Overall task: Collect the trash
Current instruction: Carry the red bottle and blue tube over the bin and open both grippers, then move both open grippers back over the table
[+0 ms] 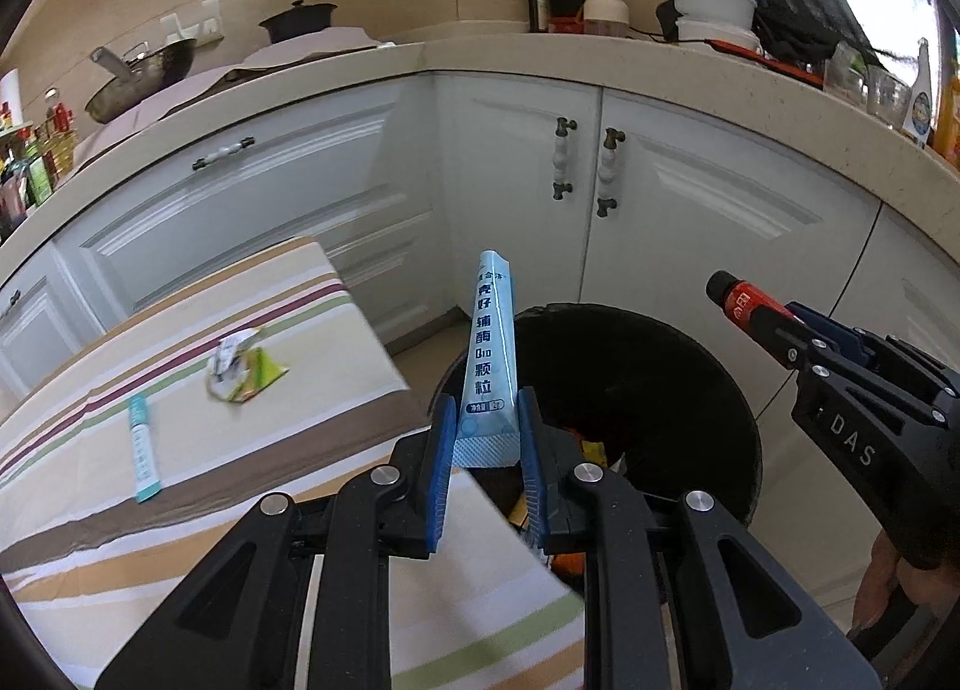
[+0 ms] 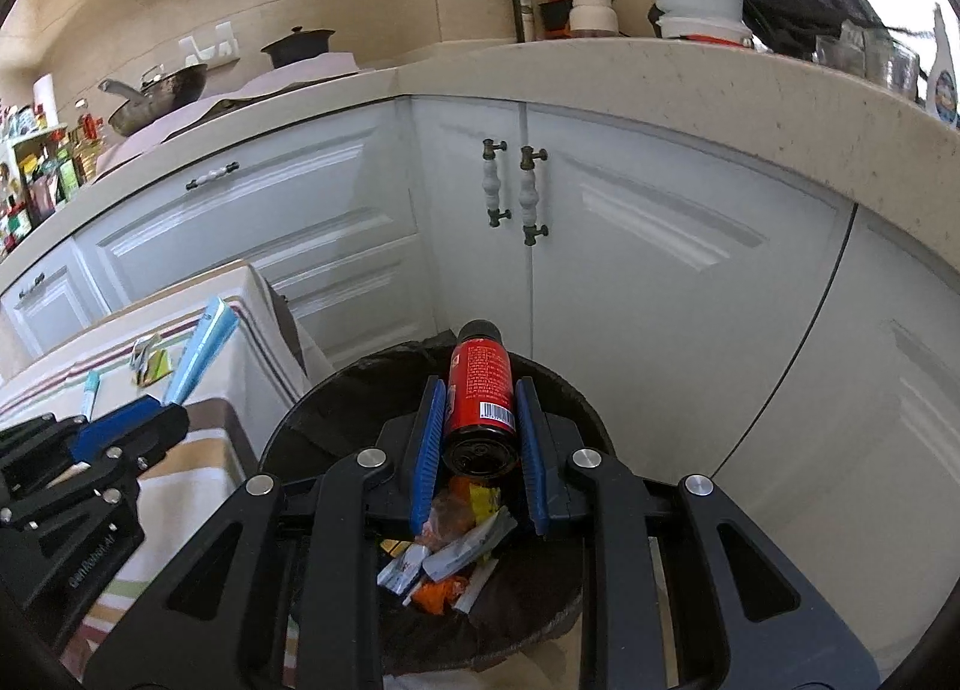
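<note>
Carrying two pieces of rubbish toward the black trash bin point(image 2: 540, 390), the person is partway through the job. The left claw point(image 1: 483, 438) is nearly closed, its blue pads pinching the lower end of a light-blue powder sachet point(image 1: 489, 354), which stands upright between them, just past the table's near corner and at the bin's rim. The right claw point(image 2: 480, 426) is likewise almost shut, clamped on the sides of a small red bottle with a black cap point(image 2: 481, 390), held directly over the bin's mouth with the cap pointing away.

Already in the bin lies a heap of wrappers point(image 2: 447, 558): white, orange and yellow packets at the bottom of the dark liner. That much appears done.

Left on the striped tablecloth of the table point(image 1: 180, 510) are at least two pieces: a slim teal sachet point(image 1: 141, 447) near the table's left edge, and a crumpled yellow-and-white wrapper point(image 1: 240, 369) farther in toward the middle, well apart from the bin. Once the sachet and bottle are dropped, these two would probably still need fetching.
</note>
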Tool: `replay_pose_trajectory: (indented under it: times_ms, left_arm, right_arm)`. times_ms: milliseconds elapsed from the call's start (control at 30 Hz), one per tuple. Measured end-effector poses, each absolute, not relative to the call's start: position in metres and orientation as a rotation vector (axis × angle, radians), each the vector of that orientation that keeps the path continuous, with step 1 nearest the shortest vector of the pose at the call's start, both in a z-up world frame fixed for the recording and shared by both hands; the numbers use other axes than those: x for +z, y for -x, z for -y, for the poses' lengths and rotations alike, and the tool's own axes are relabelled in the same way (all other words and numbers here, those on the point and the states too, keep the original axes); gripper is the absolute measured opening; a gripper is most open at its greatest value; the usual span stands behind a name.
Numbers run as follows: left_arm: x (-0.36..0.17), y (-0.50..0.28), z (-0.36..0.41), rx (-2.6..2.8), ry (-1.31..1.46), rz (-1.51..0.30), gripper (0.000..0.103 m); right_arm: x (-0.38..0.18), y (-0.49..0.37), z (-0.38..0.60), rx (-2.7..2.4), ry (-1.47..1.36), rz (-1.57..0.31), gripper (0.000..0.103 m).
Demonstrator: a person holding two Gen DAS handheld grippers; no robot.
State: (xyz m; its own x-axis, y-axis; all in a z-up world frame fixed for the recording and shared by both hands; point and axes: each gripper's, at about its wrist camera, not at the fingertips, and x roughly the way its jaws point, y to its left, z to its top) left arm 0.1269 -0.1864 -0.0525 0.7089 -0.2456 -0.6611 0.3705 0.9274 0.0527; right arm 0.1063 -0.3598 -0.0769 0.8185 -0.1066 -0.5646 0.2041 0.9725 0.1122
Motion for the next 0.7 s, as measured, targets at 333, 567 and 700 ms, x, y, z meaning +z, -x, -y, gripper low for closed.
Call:
replay_pose_trajectory:
  times_ms: [333, 567, 700]
  left_arm:
    - [-0.055, -0.134, 0.184, -0.312, -0.162, -0.702, 0.051]
    - [-0.046, -0.127, 0.149, -0.240, -0.132, -0.685, 0.058]
    - [-0.044, -0.122, 0.118, -0.176, -0.117, -0.684, 0.060]
  right_arm:
    - [-0.085, -0.112, 0.368, -0.172, -0.215, -0.604, 0.046]
    - [-0.077, -0.114, 0.348, -0.135, -0.200, -0.595, 0.047]
    - [-0.073, -0.120, 0.320, -0.079, -0.177, -0.598, 0.047]
